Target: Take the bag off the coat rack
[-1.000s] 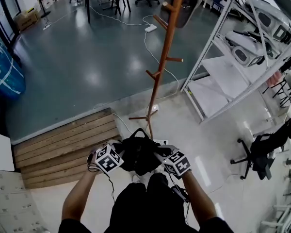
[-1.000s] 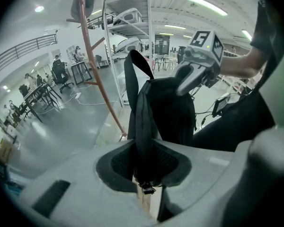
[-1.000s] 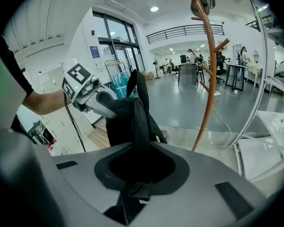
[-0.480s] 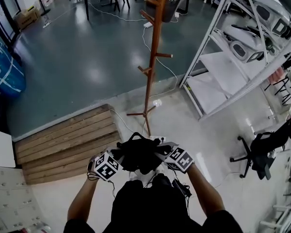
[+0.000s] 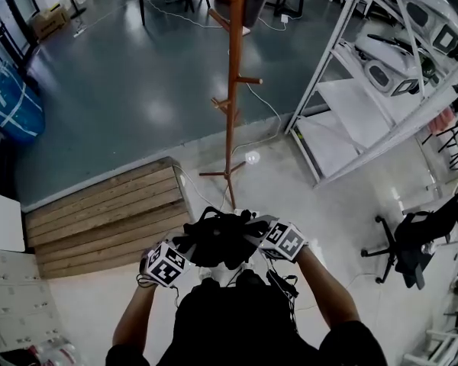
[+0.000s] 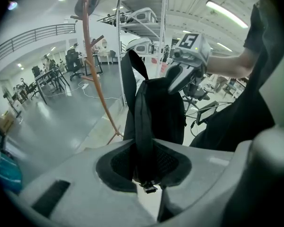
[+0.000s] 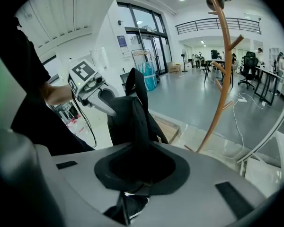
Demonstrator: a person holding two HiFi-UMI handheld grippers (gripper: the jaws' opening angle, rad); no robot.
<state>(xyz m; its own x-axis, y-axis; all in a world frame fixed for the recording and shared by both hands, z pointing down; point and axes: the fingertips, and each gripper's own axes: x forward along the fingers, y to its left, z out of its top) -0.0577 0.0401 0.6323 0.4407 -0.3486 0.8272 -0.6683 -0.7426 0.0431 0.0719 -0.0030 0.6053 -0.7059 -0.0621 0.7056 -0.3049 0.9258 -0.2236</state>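
A black bag (image 5: 217, 239) hangs between both grippers, just in front of the person's body and clear of the wooden coat rack (image 5: 230, 90). My left gripper (image 5: 189, 246) is shut on one black strap of the bag (image 6: 154, 108), which runs up out of its jaws. My right gripper (image 5: 252, 231) is shut on black fabric at the other side of the bag (image 7: 132, 122). In the left gripper view the right gripper (image 6: 180, 77) shows at the bag's far side. The left gripper (image 7: 102, 98) shows likewise in the right gripper view. The rack (image 6: 97, 70) (image 7: 222, 79) stands beyond the bag.
A wooden step platform (image 5: 107, 219) lies to the left. Metal shelving (image 5: 366, 105) stands to the right, with a black office chair (image 5: 412, 235) near it. A cable (image 5: 263, 101) trails on the floor by the rack's foot. A blue sack (image 5: 11, 101) sits far left.
Both grippers and the bag have moved back from the coat rack, which now stands farther off and more upright in the head view. Both grips have held.
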